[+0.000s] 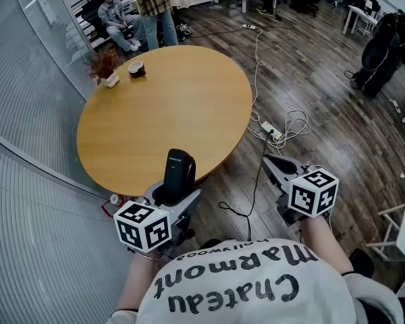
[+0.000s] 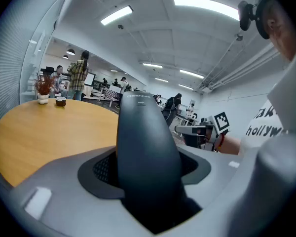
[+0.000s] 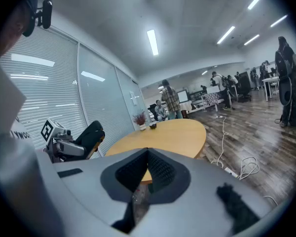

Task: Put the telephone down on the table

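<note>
Head view: telephone upright in my left gripper, jaws clamped on its lower half, up by near edge of round table. Not set down yet, far as I can tell. Right gripper off over floor, jaws pressed together, nothing in them. Still to do, I reckon: carry over wood, lower, let go. Plant and cup well apart at far edge.

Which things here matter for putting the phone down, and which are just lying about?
Job: telephone, left gripper shut on it, table.
Lying about: potted plant, small cup, power strip; right gripper shut, empty.
</note>
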The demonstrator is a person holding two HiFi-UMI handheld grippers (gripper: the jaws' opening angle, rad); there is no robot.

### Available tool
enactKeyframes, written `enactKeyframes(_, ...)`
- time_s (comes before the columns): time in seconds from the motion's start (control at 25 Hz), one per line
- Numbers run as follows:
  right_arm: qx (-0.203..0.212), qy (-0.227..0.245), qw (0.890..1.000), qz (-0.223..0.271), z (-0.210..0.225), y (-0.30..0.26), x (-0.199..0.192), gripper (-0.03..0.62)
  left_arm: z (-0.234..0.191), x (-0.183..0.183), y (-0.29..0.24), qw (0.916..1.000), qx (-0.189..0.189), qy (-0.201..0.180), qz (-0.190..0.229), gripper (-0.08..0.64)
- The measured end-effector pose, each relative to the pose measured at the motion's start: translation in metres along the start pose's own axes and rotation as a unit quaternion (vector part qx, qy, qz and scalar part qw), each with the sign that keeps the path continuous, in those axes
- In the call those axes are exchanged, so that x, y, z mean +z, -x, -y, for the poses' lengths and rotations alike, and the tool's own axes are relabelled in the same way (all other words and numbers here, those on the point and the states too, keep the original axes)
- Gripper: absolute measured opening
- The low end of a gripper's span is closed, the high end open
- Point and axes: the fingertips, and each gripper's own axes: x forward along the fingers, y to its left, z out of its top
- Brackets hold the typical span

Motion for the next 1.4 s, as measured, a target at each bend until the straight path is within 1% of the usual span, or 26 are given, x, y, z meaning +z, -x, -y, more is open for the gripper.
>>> enactKeyframes(0.32,-0.003,0.005,1.000,0.000,-0.006,0.004,0.001,0.015,0.001,0.002,0.002,1.0000,-0.007,-0.005,0.002,0.308)
enactKeyframes(0.48,-0.005,-0.003,1.000,0.013,-0.003,0.008,0.004,0.015,0.000,0.006,-0.001,0.9999,-0.002,-0.004,0.009,0.308)
enactKeyframes(0.64,0.013,-0.028,0.999,0.032,-0.002,0.004,0.006,0.015,-0.008,0.016,-0.002,0.9994,0.018,0.000,0.031,0.308)
enactKeyframes(0.8,0.023,-0.013,1.000,0.003,-0.009,-0.014,-0.001,0.015,-0.021,0.024,0.003,0.9977,0.038,0.023,0.050,0.308)
enactKeyframes(0.88,0.030,-0.003,0.999,-0.010,-0.015,-0.028,0.000,0.015,-0.032,0.029,0.007,0.9967,0.043,0.036,0.059,0.308)
enactKeyframes(1.0,0.031,-0.001,0.999,-0.013,-0.020,-0.053,0.007,0.015,-0.057,0.036,0.010,0.9960,0.045,0.046,0.062,0.308)
enactKeyframes(1.24,0.007,-0.008,1.000,0.000,-0.008,-0.107,0.022,0.015,-0.117,0.036,0.010,0.9961,0.040,0.057,0.054,0.307)
enactKeyframes(1.4,0.022,-0.005,1.000,-0.003,-0.028,-0.163,0.034,0.015,-0.168,0.054,0.016,0.9967,0.039,0.054,0.047,0.307)
